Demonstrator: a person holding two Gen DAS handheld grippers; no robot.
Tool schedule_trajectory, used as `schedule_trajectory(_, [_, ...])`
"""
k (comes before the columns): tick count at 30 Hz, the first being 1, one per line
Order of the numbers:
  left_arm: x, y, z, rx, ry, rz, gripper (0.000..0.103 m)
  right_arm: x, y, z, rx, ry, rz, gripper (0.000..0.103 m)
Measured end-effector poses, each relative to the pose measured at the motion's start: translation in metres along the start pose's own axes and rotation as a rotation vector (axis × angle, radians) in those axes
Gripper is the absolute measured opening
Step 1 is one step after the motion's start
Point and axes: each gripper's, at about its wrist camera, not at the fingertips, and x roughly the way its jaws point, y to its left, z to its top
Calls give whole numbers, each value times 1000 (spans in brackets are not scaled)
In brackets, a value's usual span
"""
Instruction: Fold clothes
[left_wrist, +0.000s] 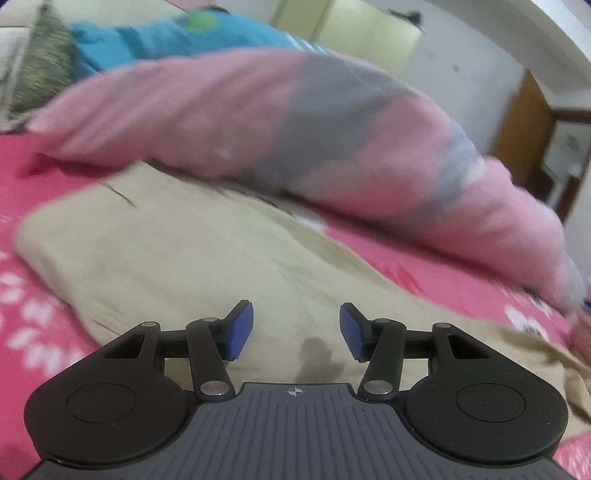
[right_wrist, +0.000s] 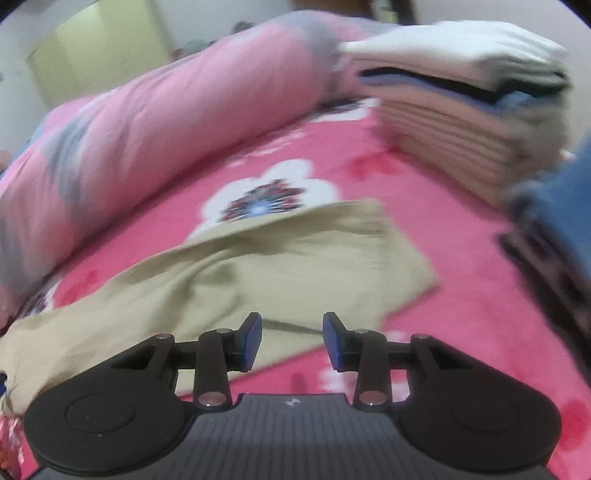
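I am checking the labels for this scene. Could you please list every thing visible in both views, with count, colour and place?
beige garment: one, khaki, spread on the bed under both grippers
bedsheet: one, pink with flowers, under everything
rolled quilt: one, pink and grey, behind the garment
folded stack: one, white, blue and tan layers, far right
blue cloth: one, teal, behind the quilt
left gripper: open, empty
right gripper: open, empty

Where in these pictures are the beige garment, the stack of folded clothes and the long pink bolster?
beige garment (right_wrist: 295, 266): right wrist view, its flat middle.
stack of folded clothes (right_wrist: 450, 140): right wrist view, side of the tan layers.
pink bolster (left_wrist: 184, 110): left wrist view, its pink upper side.
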Motion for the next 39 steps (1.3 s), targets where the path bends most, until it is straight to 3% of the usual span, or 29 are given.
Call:
schedule_trajectory(4, [9,-15,-8,92,7,38,52,6,-29,2,114,8,14,43])
schedule_trajectory(8, [12,-13,-8,95,11,43,52,21,-44,6,115,7,-27,44])
schedule_trajectory(14, [15,-11,-9,84,20,51,52,43,-84,-7,422,108,100,44])
schedule_trajectory(18, [15,-11,-9,83,21,53,52,56,-96,-12,536,138,145,43])
schedule_trajectory(20, [16,-10,-9,83,23,54,52,62,-97,-12,559,138,153,35])
schedule_trajectory(22, [16,-11,-10,85,23,56,53,63,-97,-13,560,128,143,17])
schedule_trajectory(26, [17,-11,-10,97,21,64,53,56,-96,-8,510,85,137,3])
schedule_trajectory(31, [18,-11,-9,97,26,64,53,35,-88,27,385,-20,97,2])
schedule_trajectory(35, [19,-11,-9,92,26,64,53,20,-79,69,245,-105,5,2])
schedule_trajectory(39, [18,-10,-8,87,29,62,53,29,-92,85,226,-74,-63,2])
